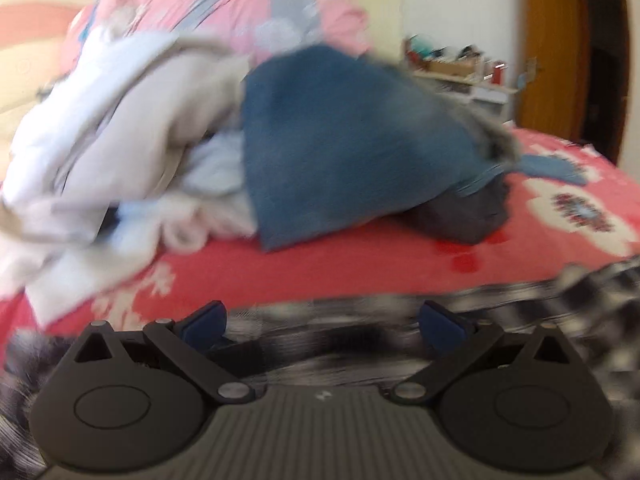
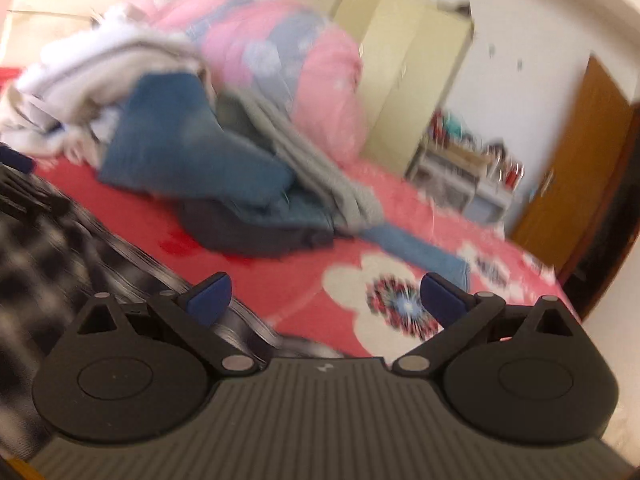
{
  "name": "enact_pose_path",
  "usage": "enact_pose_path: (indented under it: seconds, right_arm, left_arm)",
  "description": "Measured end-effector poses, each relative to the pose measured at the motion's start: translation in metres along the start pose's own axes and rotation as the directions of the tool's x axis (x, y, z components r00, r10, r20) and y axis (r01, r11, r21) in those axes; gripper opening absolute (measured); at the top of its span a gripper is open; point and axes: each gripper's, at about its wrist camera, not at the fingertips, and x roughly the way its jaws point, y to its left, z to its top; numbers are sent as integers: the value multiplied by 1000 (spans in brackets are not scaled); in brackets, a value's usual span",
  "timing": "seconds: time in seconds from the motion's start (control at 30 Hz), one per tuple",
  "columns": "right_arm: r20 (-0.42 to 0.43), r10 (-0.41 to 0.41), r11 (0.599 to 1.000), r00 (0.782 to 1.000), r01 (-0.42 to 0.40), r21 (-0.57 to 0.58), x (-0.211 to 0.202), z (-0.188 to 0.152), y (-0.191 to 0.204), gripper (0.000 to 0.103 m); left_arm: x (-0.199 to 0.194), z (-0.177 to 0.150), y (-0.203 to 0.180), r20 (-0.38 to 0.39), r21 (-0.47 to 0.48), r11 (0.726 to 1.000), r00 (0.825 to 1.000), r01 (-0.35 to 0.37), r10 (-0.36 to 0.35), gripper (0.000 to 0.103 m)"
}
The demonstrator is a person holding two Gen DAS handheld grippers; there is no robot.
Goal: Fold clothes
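A black-and-white checked garment (image 1: 360, 344) lies on the red bedspread, right under my left gripper (image 1: 322, 324), which is open with nothing between its blue pads. In the right wrist view the same checked garment (image 2: 48, 248) spreads at the left. My right gripper (image 2: 326, 300) is open too, over the bedspread's flower print, holding nothing. Beyond lies a heap of clothes: blue jeans (image 1: 340, 152) (image 2: 176, 144), white and beige garments (image 1: 120, 120) (image 2: 92, 68), a dark grey piece (image 1: 460, 212) (image 2: 248, 228). Both views are blurred by motion.
The red flowered bedspread (image 1: 320, 268) (image 2: 304, 280) covers the bed. A pink quilt (image 1: 248, 12) (image 2: 288, 68) is bundled at the back. A cluttered shelf (image 2: 468, 176), a cream wardrobe (image 2: 408, 80) and a brown door (image 1: 556, 52) (image 2: 576, 168) stand beyond the bed.
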Motion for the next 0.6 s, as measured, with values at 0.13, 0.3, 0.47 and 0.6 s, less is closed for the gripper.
enact_pose_path:
  seconds: [0.13, 0.3, 0.47, 0.6]
  right_arm:
    - [-66, 49, 999, 997, -49, -2, 26, -2, -24, 95]
    - [-145, 195, 978, 970, -203, -45, 54, 0, -38, 63]
    - [-207, 253, 967, 945, -241, 82, 68, -5, -62, 24]
    - [-177, 456, 889, 872, -437, 136, 59, -5, -47, 18]
  left_arm:
    - [9, -3, 15, -12, -78, 996, 999, 37, -38, 103]
    - [9, -4, 24, 2, -124, 991, 999, 53, -53, 103]
    - [11, -3, 26, 4, -136, 990, 999, 49, -49, 102]
    - [9, -4, 28, 11, -147, 989, 1000, 13, -11, 99]
